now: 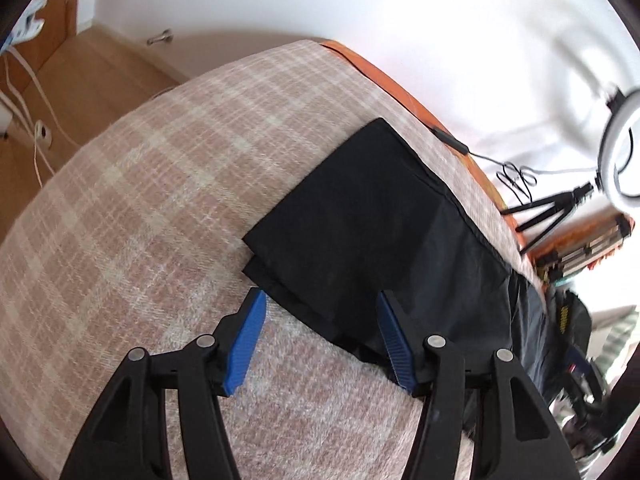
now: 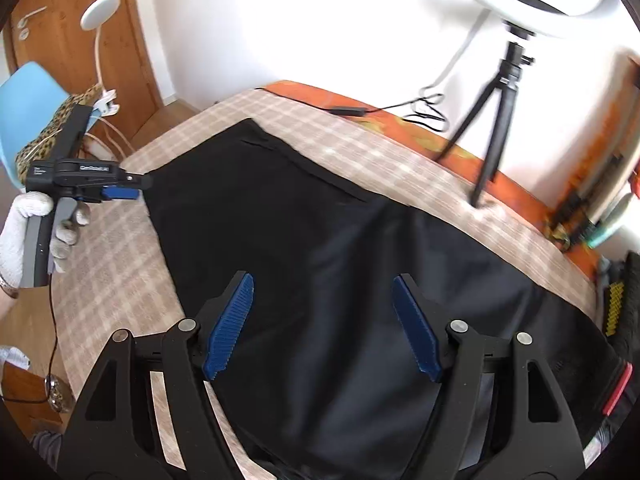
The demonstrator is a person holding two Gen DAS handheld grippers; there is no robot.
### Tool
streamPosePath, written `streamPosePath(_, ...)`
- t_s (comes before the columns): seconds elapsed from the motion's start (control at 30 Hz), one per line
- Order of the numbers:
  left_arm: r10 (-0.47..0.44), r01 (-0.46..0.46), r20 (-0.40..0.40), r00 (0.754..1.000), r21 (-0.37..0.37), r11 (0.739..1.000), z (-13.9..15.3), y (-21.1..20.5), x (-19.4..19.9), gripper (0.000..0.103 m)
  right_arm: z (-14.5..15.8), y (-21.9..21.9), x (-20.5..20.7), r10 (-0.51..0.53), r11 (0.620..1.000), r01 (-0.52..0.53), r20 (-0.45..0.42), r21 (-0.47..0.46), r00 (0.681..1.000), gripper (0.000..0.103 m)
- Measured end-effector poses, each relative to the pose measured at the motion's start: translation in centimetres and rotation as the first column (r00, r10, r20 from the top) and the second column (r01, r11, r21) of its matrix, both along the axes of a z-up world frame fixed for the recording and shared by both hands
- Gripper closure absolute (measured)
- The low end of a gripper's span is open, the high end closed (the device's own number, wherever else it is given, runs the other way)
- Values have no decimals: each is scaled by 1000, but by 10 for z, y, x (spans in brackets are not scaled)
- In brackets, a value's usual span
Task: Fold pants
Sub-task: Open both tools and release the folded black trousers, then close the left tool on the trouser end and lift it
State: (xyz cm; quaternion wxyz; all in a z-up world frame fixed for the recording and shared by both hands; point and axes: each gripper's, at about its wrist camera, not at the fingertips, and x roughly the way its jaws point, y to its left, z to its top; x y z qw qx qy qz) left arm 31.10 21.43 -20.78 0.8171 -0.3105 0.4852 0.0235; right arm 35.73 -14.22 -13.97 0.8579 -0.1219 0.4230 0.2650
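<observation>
Black pants (image 1: 372, 220) lie on a beige plaid blanket (image 1: 160, 208), with one end folded over in layers. My left gripper (image 1: 320, 316) is open and empty just above the near corner of that folded end. My right gripper (image 2: 322, 308) is open and empty, hovering over the middle of the pants (image 2: 320, 232). The right wrist view also shows the left gripper (image 2: 138, 190) from the side, held in a white-gloved hand (image 2: 24, 232) at the left edge of the pants.
A ring light on a black tripod (image 2: 500, 120) stands on the blanket's far edge, with a black cable (image 2: 348, 111) along an orange sheet (image 2: 400, 120). A blue chair (image 2: 28, 96), white lamp and wooden door are at the left. Clutter lies at the right (image 1: 572, 320).
</observation>
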Motion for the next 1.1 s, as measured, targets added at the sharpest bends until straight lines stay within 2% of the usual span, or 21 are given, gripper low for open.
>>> streamPosePath(0.13, 25, -25, -13, 1000, 2, 1000, -1, 6, -7, 48, -7, 21, 3, 36, 999, -36, -15, -7, 999, 29)
streamPosePath(0.23, 53, -53, -11, 999, -37, 998, -3, 14, -7, 48, -16, 29, 6, 38, 999, -38, -35, 0, 999, 29)
streamPosePath(0.6, 130, -125, 52, 990, -80, 989, -5, 13, 15, 48, -31, 36, 19, 21, 1000, -20, -88, 17, 996, 29)
streamPosePath(0.7, 120, -116, 65, 991, -58, 992, -7, 7, 18, 62, -29, 39, 30, 10, 999, -6, -108, 39, 994, 29)
streamPosePath(0.77, 105, -102, 77, 991, -43, 994, -7, 3, 19, 78, -27, 43, 41, -4, 997, 13, -133, 70, 991, 29)
streamPosePath(0.87, 71, -70, 88, 994, -19, 997, -9, -5, 20, 87, -22, 53, 60, -14, 992, 36, -181, 118, 983, 28)
streamPosePath(0.93, 42, -45, 102, 994, 25, 999, -8, -11, 20, 94, -19, 66, 74, -1, 989, 33, -216, 144, 976, 28)
streamPosePath(1.1, -4, -8, 148, 989, 80, 997, -2, -18, 16, 100, -15, 112, 105, 45, 974, 24, -297, 227, 954, 28)
